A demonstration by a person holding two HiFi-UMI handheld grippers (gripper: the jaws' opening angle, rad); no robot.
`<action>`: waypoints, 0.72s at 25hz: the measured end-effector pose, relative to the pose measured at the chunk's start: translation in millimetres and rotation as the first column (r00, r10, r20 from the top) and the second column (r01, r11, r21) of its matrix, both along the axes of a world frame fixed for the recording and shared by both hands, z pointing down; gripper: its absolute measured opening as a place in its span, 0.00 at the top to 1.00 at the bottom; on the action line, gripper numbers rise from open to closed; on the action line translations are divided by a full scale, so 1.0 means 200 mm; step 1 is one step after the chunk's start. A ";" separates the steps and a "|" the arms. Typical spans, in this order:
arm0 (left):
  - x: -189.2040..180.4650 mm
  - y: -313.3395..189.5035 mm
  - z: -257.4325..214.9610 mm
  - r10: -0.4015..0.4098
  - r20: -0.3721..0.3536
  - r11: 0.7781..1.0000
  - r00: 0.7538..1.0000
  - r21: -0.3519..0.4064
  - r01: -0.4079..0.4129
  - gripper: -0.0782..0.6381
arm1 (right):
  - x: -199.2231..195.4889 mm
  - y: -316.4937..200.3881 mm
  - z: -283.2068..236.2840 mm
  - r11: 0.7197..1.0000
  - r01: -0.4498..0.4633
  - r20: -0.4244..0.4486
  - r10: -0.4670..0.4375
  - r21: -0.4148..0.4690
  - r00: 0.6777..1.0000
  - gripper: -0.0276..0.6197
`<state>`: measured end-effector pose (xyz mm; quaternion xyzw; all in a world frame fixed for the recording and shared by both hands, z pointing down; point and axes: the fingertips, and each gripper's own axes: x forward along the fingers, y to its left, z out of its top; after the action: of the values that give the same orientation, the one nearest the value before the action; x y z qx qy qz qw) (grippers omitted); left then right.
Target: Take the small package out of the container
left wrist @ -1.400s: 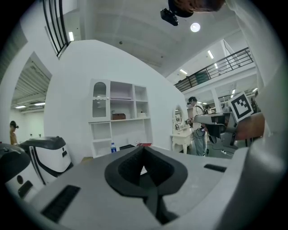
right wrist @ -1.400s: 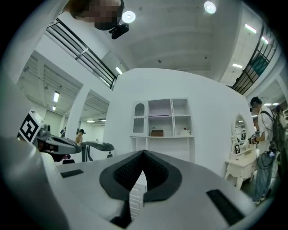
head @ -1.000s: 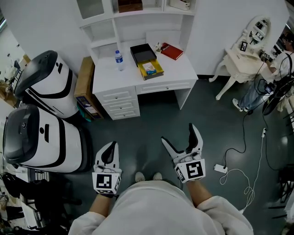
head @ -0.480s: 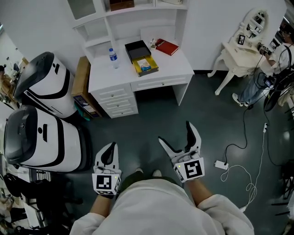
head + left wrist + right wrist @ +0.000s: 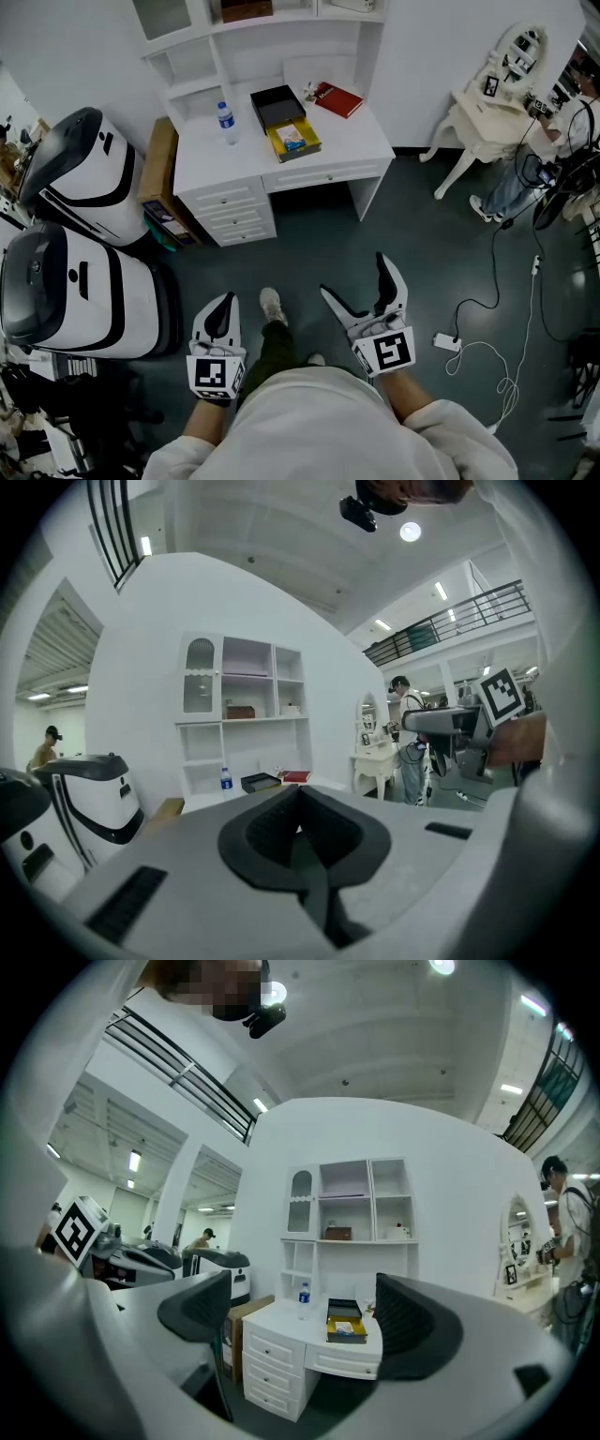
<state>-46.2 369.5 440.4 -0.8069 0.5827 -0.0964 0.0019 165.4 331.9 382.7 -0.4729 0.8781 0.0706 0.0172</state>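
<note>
The left gripper [image 5: 221, 311] is being held closed and empty, the right gripper [image 5: 354, 275] spread open, both well apart from the desk [image 5: 361, 141]. The approach is judged the step in hand, with closing in called for next. The small package [image 5: 290, 138], pale with blue, is lying in the yellow container [image 5: 307, 150] near the desk's front edge.

left hand-held gripper [image 5: 223, 305] closed | right hand-held gripper [image 5: 352, 274] spread | container [image 5: 302, 154] on desk [image 5: 358, 137]
</note>
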 end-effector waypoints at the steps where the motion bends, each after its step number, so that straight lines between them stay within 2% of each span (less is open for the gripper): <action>1: -0.02 -0.05 0.02 0.001 -0.005 1.000 1.000 -0.005 -0.001 0.88 | -0.03 -0.04 0.01 1.000 -0.001 -0.004 0.001 0.000 1.000 0.25; 7: -0.16 -0.44 0.07 0.024 -0.026 1.000 0.999 -0.019 -0.025 0.88 | -0.15 -0.39 0.03 0.999 -0.031 -0.032 0.031 -0.010 0.999 0.25; 18: -0.39 -1.26 0.07 0.070 -0.058 0.996 0.996 -0.057 -0.073 0.88 | -0.34 -1.24 0.01 0.995 -0.094 -0.072 0.091 -0.044 0.993 0.25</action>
<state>-123.3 118.3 454.2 -0.8293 0.5503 -0.0908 -0.0346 97.7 84.7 384.7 -0.5107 0.8567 0.0670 -0.0281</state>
